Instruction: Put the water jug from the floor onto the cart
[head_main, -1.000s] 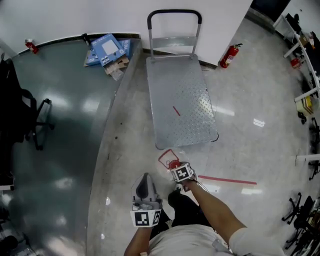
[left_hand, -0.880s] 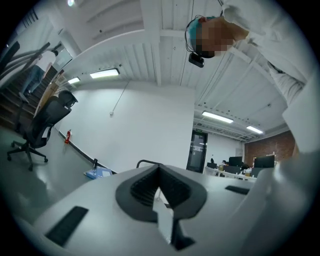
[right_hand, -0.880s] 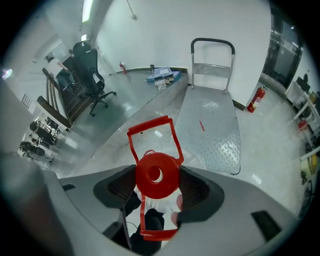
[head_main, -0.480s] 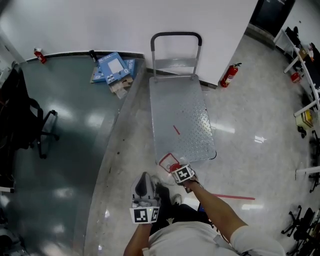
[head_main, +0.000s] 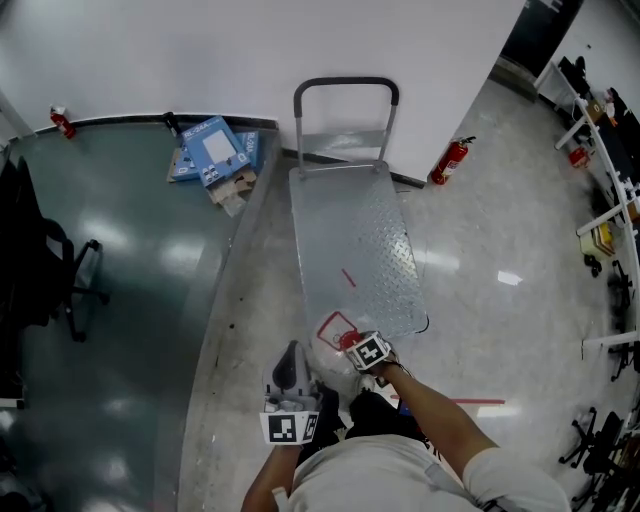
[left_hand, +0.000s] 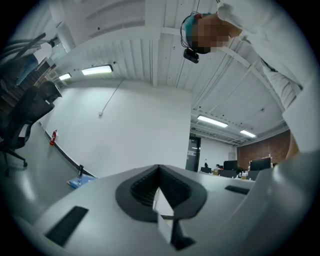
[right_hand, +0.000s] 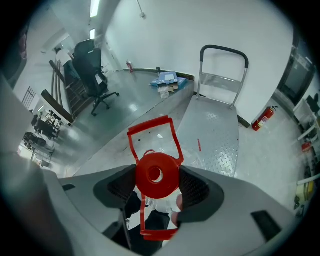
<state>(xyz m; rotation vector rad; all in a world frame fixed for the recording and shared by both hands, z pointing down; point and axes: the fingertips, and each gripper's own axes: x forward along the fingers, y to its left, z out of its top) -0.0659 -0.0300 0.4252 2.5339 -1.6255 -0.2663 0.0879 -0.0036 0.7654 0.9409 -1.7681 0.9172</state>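
Head view, clear jug (head_main: 329, 360), diamond-plate cart (head_main: 352, 228)

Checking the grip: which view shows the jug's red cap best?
Right gripper view: the red cap fills the gap between the right gripper's jaws. Head view shows it small, right beside that gripper; left gripper view shows none of it.

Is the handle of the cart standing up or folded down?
Standing up: the handle rises as an arch over the far end of the cart.
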